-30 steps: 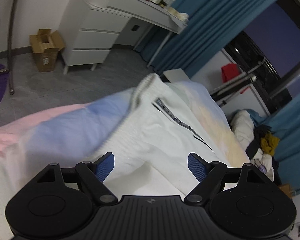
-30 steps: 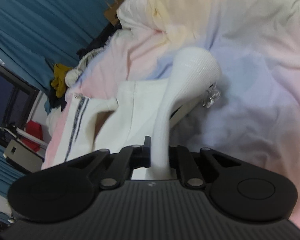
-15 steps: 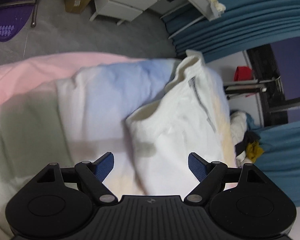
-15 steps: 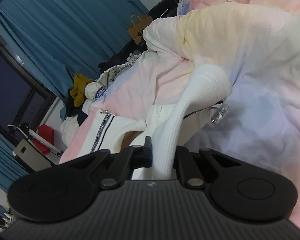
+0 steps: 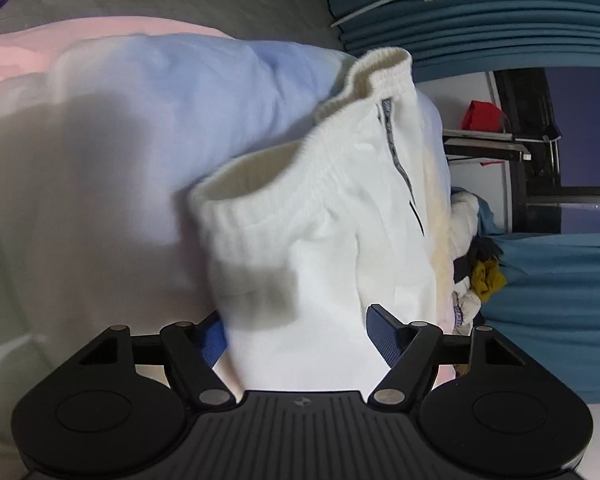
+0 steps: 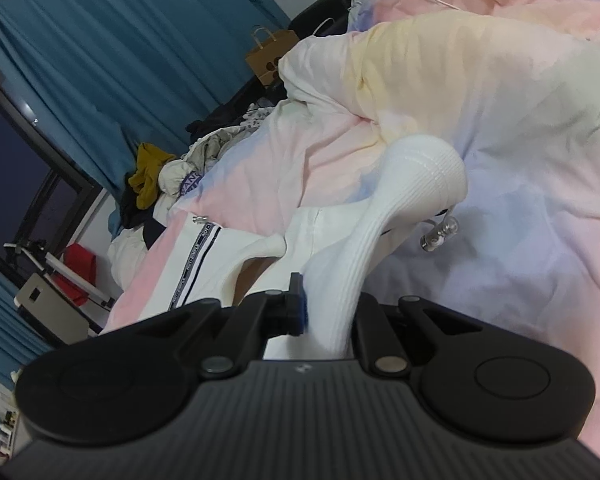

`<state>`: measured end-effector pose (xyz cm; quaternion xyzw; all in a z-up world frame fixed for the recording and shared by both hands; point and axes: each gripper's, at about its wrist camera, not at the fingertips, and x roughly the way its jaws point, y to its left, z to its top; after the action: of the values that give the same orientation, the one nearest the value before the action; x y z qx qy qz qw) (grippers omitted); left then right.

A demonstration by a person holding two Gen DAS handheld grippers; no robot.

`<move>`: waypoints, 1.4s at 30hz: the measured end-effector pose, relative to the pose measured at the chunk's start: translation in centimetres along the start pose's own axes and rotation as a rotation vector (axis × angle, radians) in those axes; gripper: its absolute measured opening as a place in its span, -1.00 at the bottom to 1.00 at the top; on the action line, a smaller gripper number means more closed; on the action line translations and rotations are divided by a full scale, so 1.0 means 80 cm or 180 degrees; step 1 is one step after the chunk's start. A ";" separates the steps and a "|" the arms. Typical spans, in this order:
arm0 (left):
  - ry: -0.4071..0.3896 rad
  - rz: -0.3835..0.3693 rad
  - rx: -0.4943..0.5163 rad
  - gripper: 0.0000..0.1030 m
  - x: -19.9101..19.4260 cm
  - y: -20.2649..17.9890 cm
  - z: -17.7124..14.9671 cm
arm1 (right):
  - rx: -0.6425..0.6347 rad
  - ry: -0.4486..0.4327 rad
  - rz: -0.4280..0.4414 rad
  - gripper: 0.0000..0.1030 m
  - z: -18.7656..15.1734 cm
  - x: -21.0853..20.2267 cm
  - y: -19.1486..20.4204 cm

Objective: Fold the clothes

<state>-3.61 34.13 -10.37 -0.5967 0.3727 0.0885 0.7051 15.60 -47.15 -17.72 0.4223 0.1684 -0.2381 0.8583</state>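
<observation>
In the left wrist view, going left to right, we see grey floor (image 5: 260, 4) along the top, then the pastel duvet (image 5: 148, 128) of pink, blue and pale green covering the bed. On it lie the white trousers (image 5: 340, 220), their elastic waistband (image 5: 380, 68) raised near the bed's far edge and a dark side stripe (image 5: 396, 152) running down one leg. Our left tool (image 5: 296, 332) has the trouser cloth between its blue pads; its jaws have just been closing but stand fairly wide, and we cannot see the pads pressing on the cloth. Beyond the bed's right edge come teal curtains (image 5: 500, 28), a red bag (image 5: 480, 114) on a rack, and a heap of clothes (image 5: 480, 276) with a mustard piece in it.

In the right wrist view, left to right again, we see teal curtains (image 6: 100, 40), a dark window (image 6: 4, 168), a red bag (image 6: 80, 264), and the clothes heap (image 6: 168, 172) at the bed's far edge with a brown paper bag (image 6: 268, 56) behind it. The trousers (image 6: 300, 248) lie across the duvet (image 6: 500, 120). Our right tool (image 6: 328, 316) is clamped tight on a ribbed white cuff (image 6: 416, 184), which stretches upward and blocks part of the bed behind. Clear drawstring ends (image 6: 440, 236) dangle just beside it.
</observation>
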 end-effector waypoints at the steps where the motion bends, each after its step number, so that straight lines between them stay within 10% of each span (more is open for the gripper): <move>1: 0.0009 0.0013 0.0000 0.42 0.005 -0.003 0.000 | -0.0003 0.0001 -0.0010 -0.83 -0.001 0.000 0.000; 6: -0.0046 0.0095 -0.0110 0.40 0.025 -0.009 0.003 | -0.0034 0.0009 -0.0058 -0.83 -0.004 0.005 0.004; 15: -0.0258 0.0116 -0.0101 -0.59 0.015 -0.014 0.000 | 0.0429 0.0065 -0.0054 -0.83 -0.003 0.010 -0.015; 19: -0.0366 0.0045 -0.0069 -0.70 0.005 -0.018 -0.004 | 0.0478 0.0071 -0.0077 -0.83 -0.005 0.011 -0.015; 24: -0.0320 0.0150 -0.0108 -0.64 0.003 -0.018 -0.003 | 0.0565 0.0065 -0.0073 -0.83 -0.005 0.010 -0.015; 32: -0.0198 0.0551 -0.0160 0.55 0.008 -0.016 0.003 | 0.0661 0.0092 -0.0100 -0.83 -0.006 0.014 -0.020; 42: 0.0061 0.0340 0.0030 0.30 0.044 -0.030 0.007 | 0.0663 0.0095 -0.0148 -0.83 -0.007 0.015 -0.019</move>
<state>0.50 32.88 -10.68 -0.5734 0.4112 0.1185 0.6986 15.70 -47.85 -19.64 0.5087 0.1653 -0.2678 0.8014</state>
